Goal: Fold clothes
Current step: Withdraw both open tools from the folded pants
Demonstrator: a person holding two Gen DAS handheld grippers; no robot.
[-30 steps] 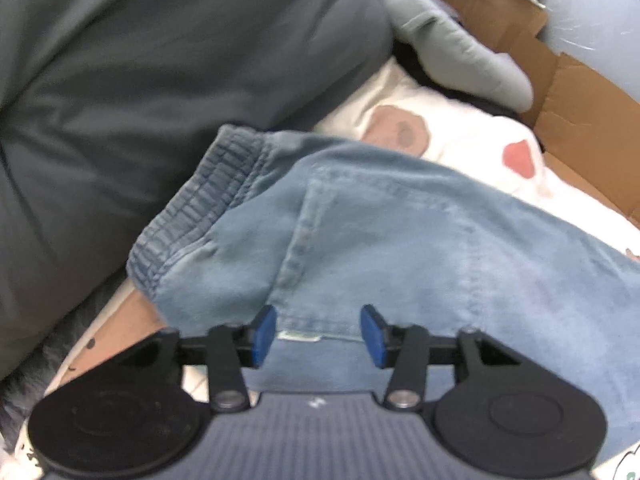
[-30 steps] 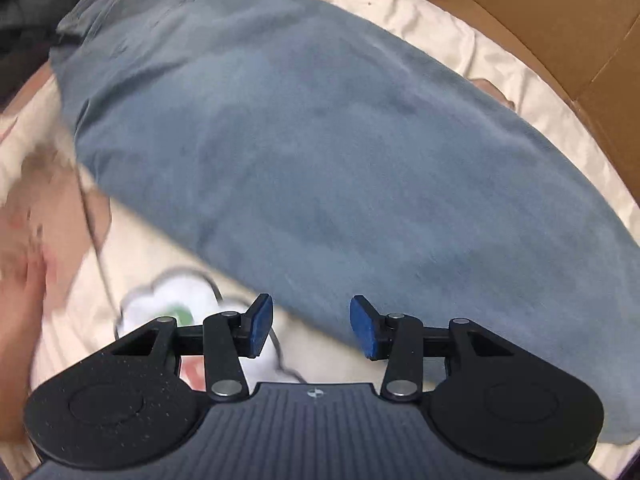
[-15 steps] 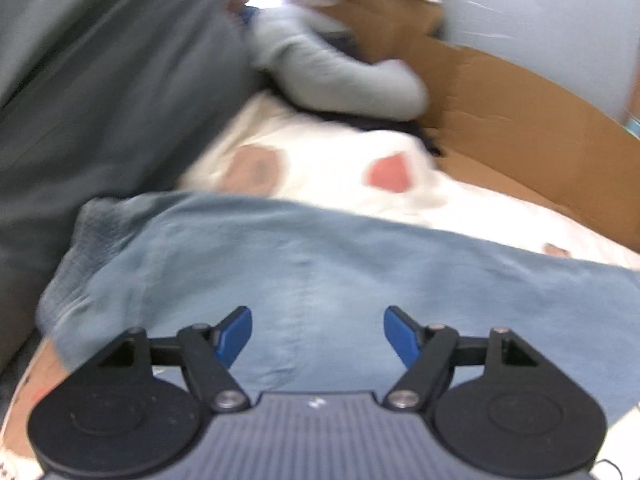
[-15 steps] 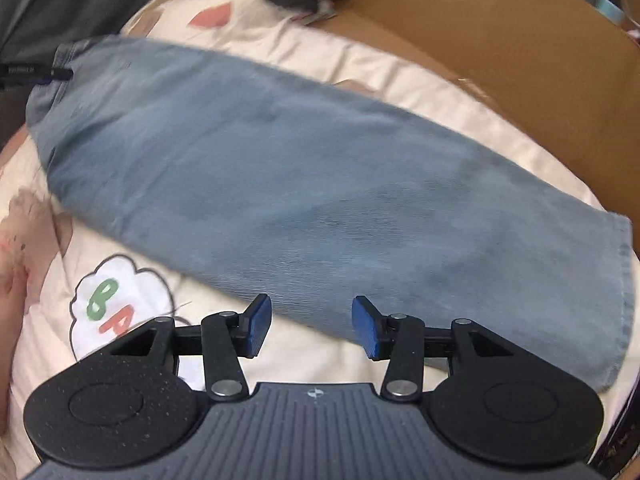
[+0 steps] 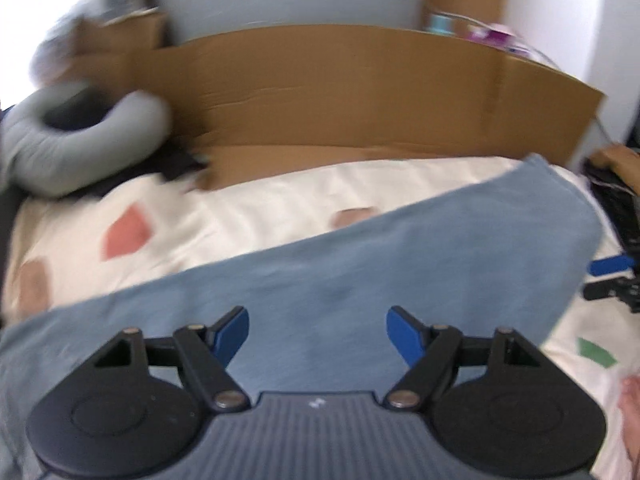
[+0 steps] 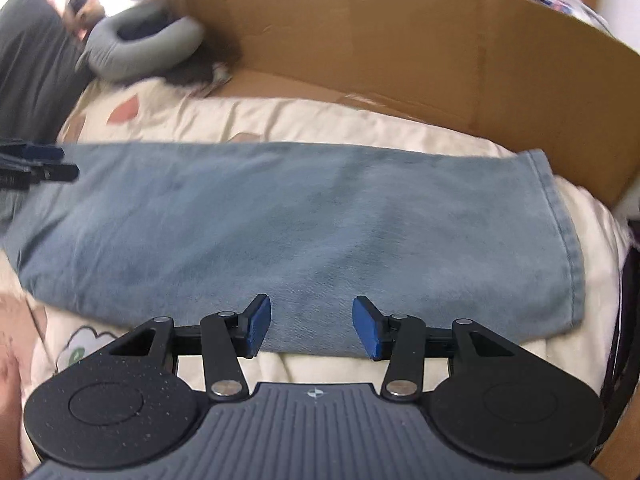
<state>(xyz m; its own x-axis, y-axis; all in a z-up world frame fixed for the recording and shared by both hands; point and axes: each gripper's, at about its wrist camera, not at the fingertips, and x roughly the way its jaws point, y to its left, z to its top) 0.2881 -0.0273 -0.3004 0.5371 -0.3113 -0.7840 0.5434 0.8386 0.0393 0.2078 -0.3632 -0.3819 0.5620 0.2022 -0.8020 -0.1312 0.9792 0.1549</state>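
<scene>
Folded blue jeans (image 5: pixel 360 264) lie lengthwise across a cream patterned bedsheet (image 5: pixel 240 208). My left gripper (image 5: pixel 317 320) hovers over their middle. Its jaws are opening, and nothing is pinched between them. In the right wrist view the jeans (image 6: pixel 300 216) run from left to right, and the leg hem (image 6: pixel 560 232) is at the right. My right gripper (image 6: pixel 311 308) stands open just above the near edge of the denim and holds nothing. The left gripper's fingers (image 6: pixel 40 164) show at that view's left edge, and the right gripper's fingers (image 5: pixel 610 266) show at the left view's right edge.
A brown cardboard wall (image 5: pixel 360 92) stands along the far side of the bed (image 6: pixel 400 40). A grey neck pillow (image 5: pixel 80 140) lies at the far left corner. A dark pillow (image 6: pixel 32 60) is at the left. A dark cable or strap hangs at the right edge (image 6: pixel 624 300).
Both views have swung from the waistband end along the jeans towards the leg end. The left jaws have spread wider. The jeans still lie flat on the sheet.
</scene>
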